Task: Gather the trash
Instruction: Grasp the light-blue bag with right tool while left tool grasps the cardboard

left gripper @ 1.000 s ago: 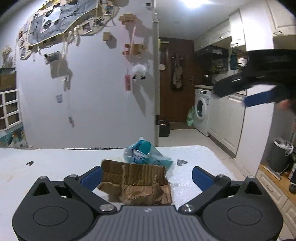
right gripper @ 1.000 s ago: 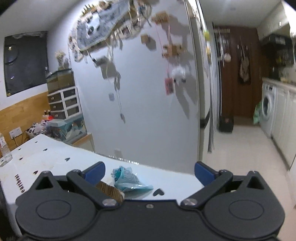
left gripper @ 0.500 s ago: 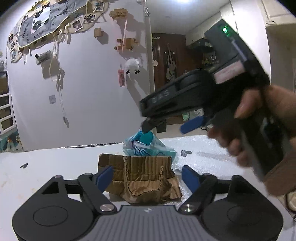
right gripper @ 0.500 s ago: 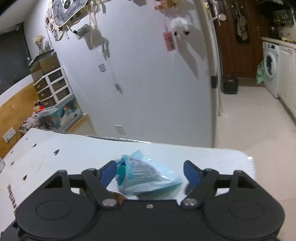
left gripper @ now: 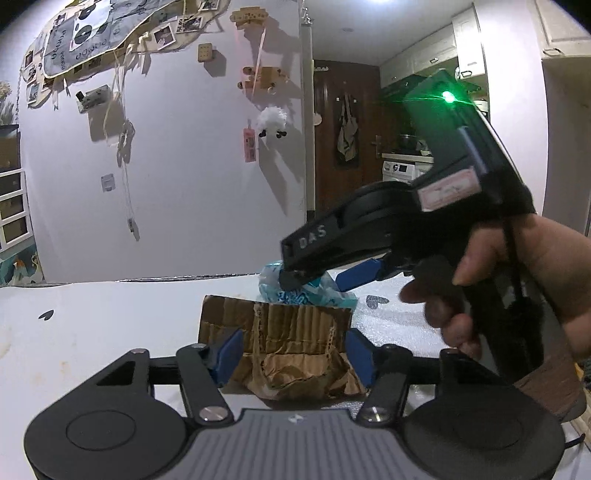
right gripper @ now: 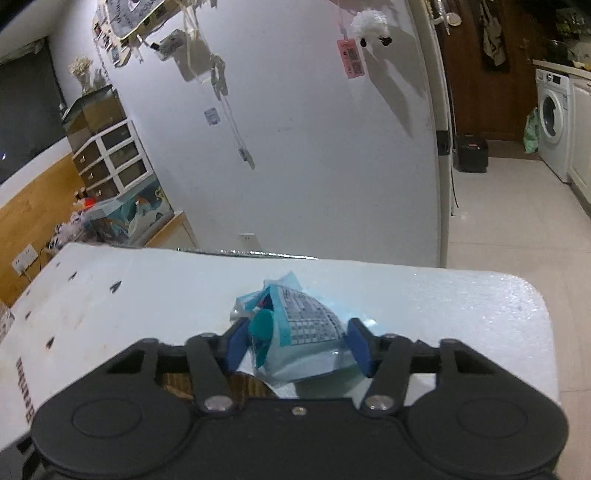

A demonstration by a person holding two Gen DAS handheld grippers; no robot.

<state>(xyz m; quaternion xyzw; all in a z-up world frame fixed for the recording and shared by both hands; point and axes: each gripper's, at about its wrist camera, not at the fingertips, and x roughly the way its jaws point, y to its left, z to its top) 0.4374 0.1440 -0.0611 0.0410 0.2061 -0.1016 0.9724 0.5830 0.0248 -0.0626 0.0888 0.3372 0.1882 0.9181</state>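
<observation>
While both pads narrowed since a second ago, left gripper [left gripper: 291, 350] now pinches torn cardboard [left gripper: 288, 332] at lower centre; right gripper [right gripper: 297, 347] clamps blue wrapper [right gripper: 299, 332] mid-frame; both trash pieces look ready for lift.

Black left gripper [left gripper: 293, 352], blue pads, silver screws; black right gripper [left gripper: 325, 277] stamped "DAS", green light, bare-skinned hand [left gripper: 517, 280].

A white table [right gripper: 461, 295] dotted with small dark hearts stands before a pale wall [left gripper: 177, 184] hung with photographs [left gripper: 92, 33] and a toy sheep [left gripper: 272, 123] (a pink tag beside it). Beyond, a washing machine [right gripper: 552, 123] sits near a dark wooden door [left gripper: 345, 147]; drawers [right gripper: 114, 155] line the left.
</observation>
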